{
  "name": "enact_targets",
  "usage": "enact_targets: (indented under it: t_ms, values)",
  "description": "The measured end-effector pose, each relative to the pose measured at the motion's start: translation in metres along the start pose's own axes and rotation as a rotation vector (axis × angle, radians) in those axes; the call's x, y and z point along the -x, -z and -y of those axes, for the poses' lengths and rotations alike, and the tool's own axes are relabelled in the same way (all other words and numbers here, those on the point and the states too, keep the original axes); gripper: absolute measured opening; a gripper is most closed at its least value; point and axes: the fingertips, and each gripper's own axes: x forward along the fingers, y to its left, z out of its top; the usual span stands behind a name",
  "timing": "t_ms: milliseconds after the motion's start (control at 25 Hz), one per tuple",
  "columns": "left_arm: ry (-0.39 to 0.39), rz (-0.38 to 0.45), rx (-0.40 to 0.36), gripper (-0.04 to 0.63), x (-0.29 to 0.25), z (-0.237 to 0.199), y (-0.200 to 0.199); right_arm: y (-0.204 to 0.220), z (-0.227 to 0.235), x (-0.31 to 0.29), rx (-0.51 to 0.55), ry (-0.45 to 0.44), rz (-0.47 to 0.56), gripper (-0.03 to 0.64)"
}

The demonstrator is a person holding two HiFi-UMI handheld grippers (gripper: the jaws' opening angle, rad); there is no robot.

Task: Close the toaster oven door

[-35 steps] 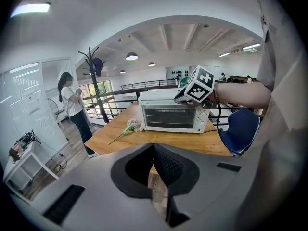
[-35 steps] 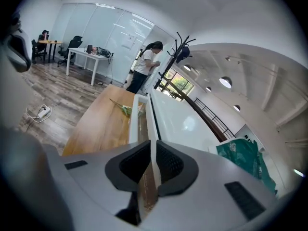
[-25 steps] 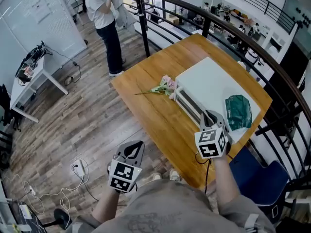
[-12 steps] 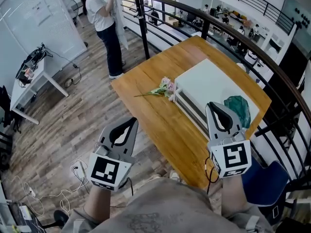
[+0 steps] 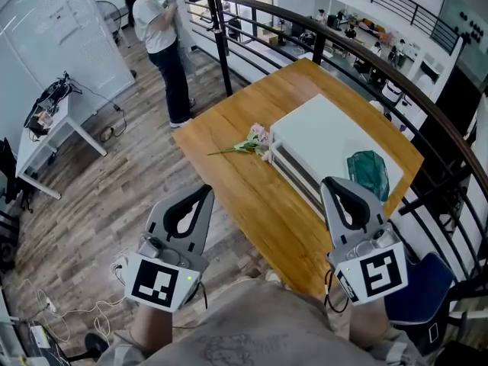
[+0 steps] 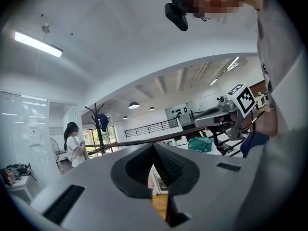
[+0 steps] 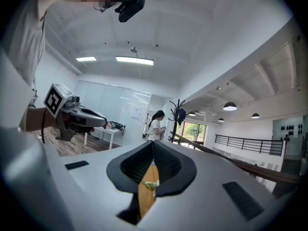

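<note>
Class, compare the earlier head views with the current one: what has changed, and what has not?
The right claw drew back from the toaster oven and shut on nothing. The left claw lifted upward. The oven, flowers and green bundle kept their places on the table.

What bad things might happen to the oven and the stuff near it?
1. The flower lies right at the oven's front corner. A gripper or the door might squash it or sweep it off the table.
2. The green bag sits on top of the oven, so a hard shove might slide it off.
3. The left gripper and right gripper are shut and empty. They can only push, and might slip.
</note>
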Motion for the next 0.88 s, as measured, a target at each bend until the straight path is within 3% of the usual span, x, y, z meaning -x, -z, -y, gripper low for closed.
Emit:
enact_targets:
  t_ms: [320, 880]
  values:
    - [0.03, -0.048, 0.032, 0.017, -0.001, 0.015, 0.02, 0.031, -0.031, -0.002, 0.016, -0.115, -0.073, 0.038]
    - [0.019, -0.05, 0.022, 0.017, 0.002, 0.012, 0.021, 0.034, -0.037, -0.003, -0.018, -0.11, -0.074, 0.038]
